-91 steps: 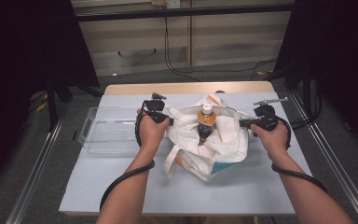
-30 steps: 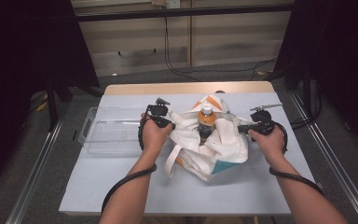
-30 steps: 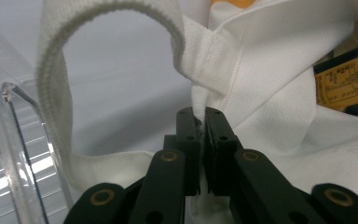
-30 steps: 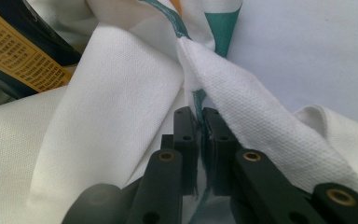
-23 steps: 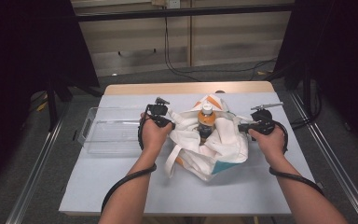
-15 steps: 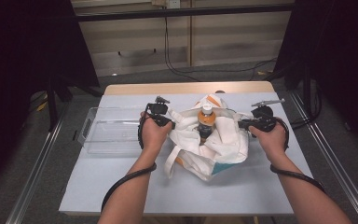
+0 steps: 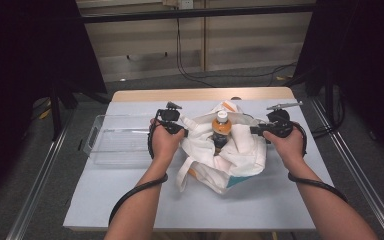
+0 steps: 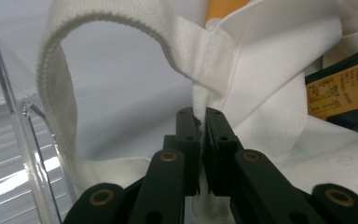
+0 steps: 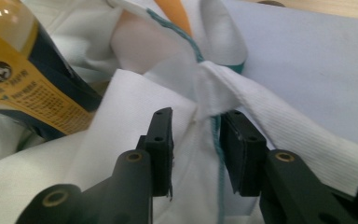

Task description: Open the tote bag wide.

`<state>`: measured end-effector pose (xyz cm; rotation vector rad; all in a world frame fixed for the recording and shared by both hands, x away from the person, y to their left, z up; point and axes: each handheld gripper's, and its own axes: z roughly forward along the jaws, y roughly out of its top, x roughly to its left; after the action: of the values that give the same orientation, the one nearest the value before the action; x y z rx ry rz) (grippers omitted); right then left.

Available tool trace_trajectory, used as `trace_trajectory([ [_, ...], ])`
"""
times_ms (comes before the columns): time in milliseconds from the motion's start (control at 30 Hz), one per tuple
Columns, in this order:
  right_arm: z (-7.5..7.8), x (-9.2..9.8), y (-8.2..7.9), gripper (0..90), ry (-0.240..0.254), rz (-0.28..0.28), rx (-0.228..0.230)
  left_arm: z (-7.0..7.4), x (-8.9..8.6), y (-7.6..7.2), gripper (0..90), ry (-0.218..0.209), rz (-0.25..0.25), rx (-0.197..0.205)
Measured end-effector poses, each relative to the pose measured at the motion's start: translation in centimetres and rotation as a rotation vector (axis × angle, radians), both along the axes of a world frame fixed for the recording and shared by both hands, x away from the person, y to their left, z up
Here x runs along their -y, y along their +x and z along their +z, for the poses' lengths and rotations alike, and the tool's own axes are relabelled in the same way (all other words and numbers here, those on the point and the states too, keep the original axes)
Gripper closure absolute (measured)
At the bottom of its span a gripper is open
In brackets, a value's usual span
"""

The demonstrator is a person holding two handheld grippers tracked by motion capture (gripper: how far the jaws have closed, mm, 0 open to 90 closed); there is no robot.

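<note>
Now: soft white cloth tote bag (image 7: 230,150) mid-counter (image 7: 130,200), limp, light | left hand-held gripper (image 8: 202,122) clamped on hem; right hand-held gripper (image 9: 196,140) just opened, fabric between | grip seams, orange bottle (image 7: 221,125) may tip.

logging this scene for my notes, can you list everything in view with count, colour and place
cloth bag: one, white with teal trim, middle of the table, mouth spread open
bottle: one, orange with white cap and dark label, upright inside the bag
clear bin: one, transparent plastic, on the table left of the bag
table: one, pale grey top with a wooden far edge
cables: several, black, on the floor beyond the table
left gripper: one, black, shut on the bag's left rim by the handle
right gripper: one, black, jaws just opening, bag's right rim between them, unpinched
forearms: two, entering from the bottom edge
</note>
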<state>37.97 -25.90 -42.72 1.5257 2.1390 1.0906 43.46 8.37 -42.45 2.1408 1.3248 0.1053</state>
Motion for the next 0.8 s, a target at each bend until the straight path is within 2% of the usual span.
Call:
trace_trajectory([
  [133, 0.3, -0.4, 0.2, 62.4, 0.025, -0.031, -0.009, 0.1, 0.1, 0.0, 85.8, -0.002, -0.006, -0.003],
  [200, 0.3, -0.3, 0.3, 69.7, 0.045, -0.050, -0.007, 0.1, 0.1, -0.1, 85.8, -0.002, 0.000, -0.001],
  [233, 0.2, -0.3, 0.4, 73.7, 0.033, -0.050, 0.003, 0.1, 0.1, -0.1, 85.8, -0.008, 0.005, -0.001],
  [300, 0.2, 0.0, 0.4, 79.0, 0.033, -0.077, -0.011, 0.0, 0.0, -0.1, 85.8, -0.002, -0.005, 0.001],
  [400, 0.0, 0.5, 0.5, 80.7, 0.035, -0.087, -0.022, 0.0, 0.1, 0.0, 85.8, 0.009, -0.016, 0.009],
  [567, -0.4, 0.2, 0.7, 81.4, -0.005, -0.091, -0.032, -0.2, 0.1, 0.0, 85.8, 0.013, -0.009, 0.001],
  [800, -1.5, 0.1, 1.1, 81.7, -0.012, -0.092, -0.067, -0.6, 0.2, 0.1, 85.8, 0.012, -0.004, -0.009],
])
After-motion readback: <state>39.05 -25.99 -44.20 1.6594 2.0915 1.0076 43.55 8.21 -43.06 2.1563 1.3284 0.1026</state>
